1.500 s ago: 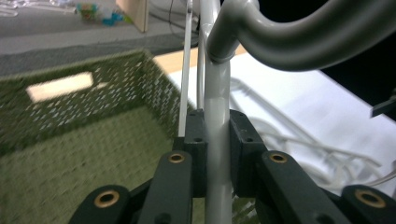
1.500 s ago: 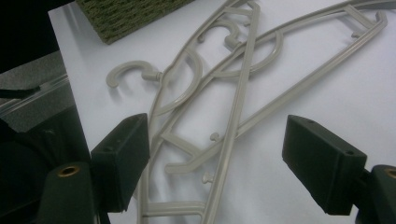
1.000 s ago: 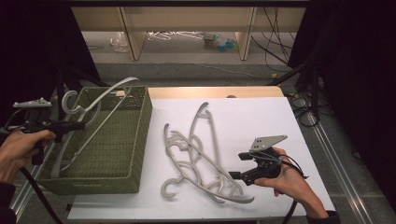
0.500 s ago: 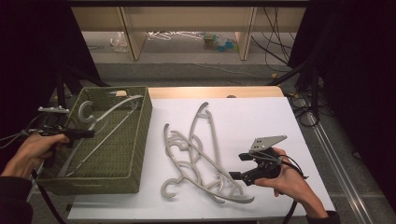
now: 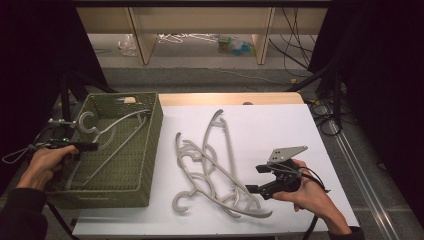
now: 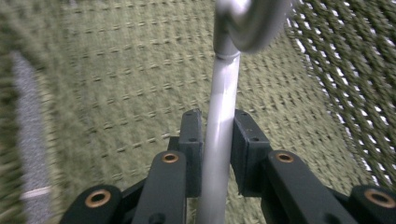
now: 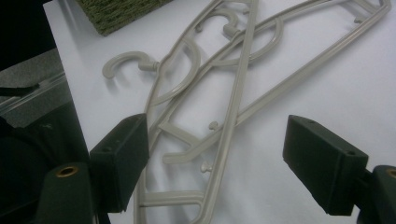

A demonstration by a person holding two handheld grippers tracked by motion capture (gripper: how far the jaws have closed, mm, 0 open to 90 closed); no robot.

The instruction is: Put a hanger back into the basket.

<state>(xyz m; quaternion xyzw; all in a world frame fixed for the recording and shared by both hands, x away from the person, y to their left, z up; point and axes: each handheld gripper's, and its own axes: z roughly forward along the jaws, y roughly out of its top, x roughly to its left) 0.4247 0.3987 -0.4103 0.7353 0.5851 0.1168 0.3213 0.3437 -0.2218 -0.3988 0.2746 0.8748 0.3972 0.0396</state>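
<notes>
Lying lengthwise in basket (image 5: 150, 150) (hook (image 5: 86, 121) far-end): hanger (image 5: 117, 135)

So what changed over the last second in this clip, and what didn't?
The left tool lowered its grey hanger from above the green basket down into it. Its jaws have just been opening a little, with the hanger's bar between the pads. The right tool stayed put, jaws open over the pile of hangers on the white table, which didn't shift.
</notes>
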